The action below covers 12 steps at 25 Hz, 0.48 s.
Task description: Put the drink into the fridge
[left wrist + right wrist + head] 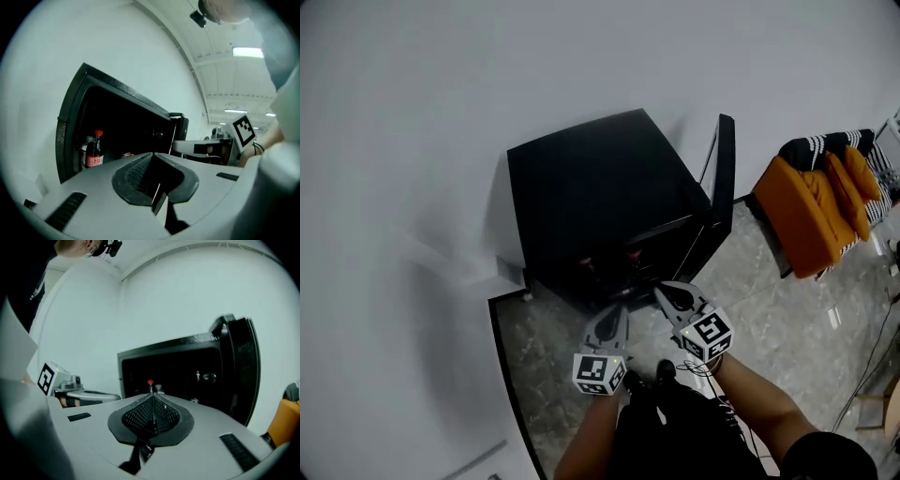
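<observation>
My left claw (pixel 152 153) is closed: its two ribbed pads meet at the tip and nothing sits between them. My right claw (pixel 151 394) is closed as well, pads pressed together and empty. In the head view both claws sit low in the middle of the frame, side by side and just in front of the open fridge (pixel 600 187), the left one a little lower in the frame than the right.

The fridge is a small black box against the white wall (pixel 412 112), standing on a grey marbled floor (pixel 769 309). Its door (pixel 722 178) is swung wide open at the fridge's right side.

The drink (pixel 94 150), a dark bottle with a red cap and red label, stands upright inside the fridge. In my left claw's view it is at the left of the dark opening, close to the side wall. In my right claw's view only its red cap shows, just above my pad tips, with a second, pale-capped bottle (pixel 159 388) just to its right.

At the right edge of the head view is an orange seat (pixel 806 220) with a striped cloth (pixel 825 145) over its top.
</observation>
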{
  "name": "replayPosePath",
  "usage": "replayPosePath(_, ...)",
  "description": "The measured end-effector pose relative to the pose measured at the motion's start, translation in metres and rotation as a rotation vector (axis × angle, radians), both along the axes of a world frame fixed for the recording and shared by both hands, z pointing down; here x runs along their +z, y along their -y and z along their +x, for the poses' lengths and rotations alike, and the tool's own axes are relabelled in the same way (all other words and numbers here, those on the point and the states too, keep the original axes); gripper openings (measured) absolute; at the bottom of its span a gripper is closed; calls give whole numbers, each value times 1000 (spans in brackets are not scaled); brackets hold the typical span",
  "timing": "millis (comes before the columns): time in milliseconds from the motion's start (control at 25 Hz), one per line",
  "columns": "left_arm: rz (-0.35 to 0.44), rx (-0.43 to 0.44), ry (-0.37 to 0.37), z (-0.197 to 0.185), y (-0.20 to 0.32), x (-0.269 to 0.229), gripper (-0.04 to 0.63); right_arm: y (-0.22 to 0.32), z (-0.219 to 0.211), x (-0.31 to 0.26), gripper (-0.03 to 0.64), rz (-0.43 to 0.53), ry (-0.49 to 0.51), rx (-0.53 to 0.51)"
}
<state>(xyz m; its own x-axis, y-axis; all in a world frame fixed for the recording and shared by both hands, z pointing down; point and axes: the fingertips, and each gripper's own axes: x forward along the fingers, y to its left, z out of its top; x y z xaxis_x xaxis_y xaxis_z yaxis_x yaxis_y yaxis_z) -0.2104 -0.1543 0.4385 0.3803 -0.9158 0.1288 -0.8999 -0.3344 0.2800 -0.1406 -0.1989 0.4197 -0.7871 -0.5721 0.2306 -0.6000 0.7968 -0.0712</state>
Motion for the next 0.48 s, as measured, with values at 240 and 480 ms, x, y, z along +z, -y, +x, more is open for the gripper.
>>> replayPosePath(240, 7, 46, 32, 16, -53, -35, 14, -63, 7, -48, 23, 29, -7, -103)
replayPosePath(480, 36, 75, 96, 58, -100, -82, 12, -117, 48, -88, 23, 75, -6, -178)
